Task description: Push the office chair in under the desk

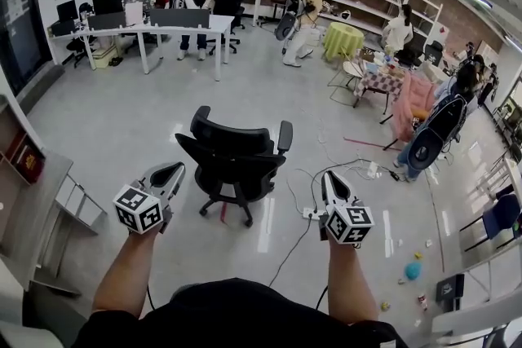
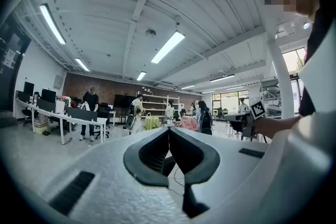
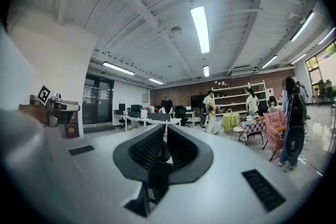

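2 hand-held grippers were out ahead of the person, each with its jaws pressed together on nothing: the left gripper (image 1: 172, 170) and the right gripper (image 1: 329, 178). Neither touched the black mesh-backed office chair (image 1: 232, 157), which stood on its wheeled star base near the middle of the glossy grey floor (image 1: 106, 122), just beyond the 2 grippers and between them. The long white desk with dark monitors (image 1: 167, 28) was well apart from it, toward the far left corner of the floor.

The chair would probably roll easily yet feel fairly heavy, and its seat would likely swivel under an off-centre shove. Its frame looked stiff, the mesh softer. Pressing the closed tips against the backrest's rigid top edge or both armrests, 1 gripper per side, seemed the best hold. Black cables and a white power strip (image 1: 314, 213) lay just beside the base and could snag a wheel.
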`<move>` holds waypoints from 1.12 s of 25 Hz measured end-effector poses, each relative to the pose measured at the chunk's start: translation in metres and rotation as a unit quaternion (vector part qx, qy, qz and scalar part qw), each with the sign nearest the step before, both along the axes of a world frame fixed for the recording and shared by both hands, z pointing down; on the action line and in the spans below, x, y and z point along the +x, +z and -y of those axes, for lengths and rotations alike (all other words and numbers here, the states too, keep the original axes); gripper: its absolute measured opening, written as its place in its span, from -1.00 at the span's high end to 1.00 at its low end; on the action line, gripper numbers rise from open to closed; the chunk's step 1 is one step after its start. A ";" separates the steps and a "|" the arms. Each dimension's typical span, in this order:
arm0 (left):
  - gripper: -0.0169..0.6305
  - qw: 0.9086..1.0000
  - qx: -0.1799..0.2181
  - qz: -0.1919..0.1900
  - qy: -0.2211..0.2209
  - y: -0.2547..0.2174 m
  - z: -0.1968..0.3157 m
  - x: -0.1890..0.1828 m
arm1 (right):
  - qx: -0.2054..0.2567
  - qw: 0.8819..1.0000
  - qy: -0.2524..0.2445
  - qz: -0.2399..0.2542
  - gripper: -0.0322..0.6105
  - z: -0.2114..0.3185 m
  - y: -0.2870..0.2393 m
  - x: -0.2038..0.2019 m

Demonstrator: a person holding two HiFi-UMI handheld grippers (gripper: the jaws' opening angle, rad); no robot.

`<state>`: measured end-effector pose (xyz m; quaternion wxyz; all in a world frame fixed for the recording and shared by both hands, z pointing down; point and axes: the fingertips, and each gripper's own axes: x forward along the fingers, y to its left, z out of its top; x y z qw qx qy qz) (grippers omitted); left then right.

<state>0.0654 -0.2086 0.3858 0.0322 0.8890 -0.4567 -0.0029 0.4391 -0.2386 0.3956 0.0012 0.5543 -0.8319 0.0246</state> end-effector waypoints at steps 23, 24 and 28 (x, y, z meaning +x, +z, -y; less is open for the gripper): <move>0.89 1.000 -0.017 -0.018 0.014 0.028 0.101 -0.029 | -0.036 0.999 0.020 -0.014 0.81 0.076 0.023 -0.023; 0.89 1.000 -0.017 -0.017 0.015 0.028 0.111 -0.033 | -0.037 0.999 0.022 -0.013 0.81 0.085 0.023 -0.027; 0.89 1.000 -0.021 -0.016 0.013 0.031 0.155 -0.057 | -0.043 0.999 0.024 -0.014 0.81 0.123 0.026 -0.048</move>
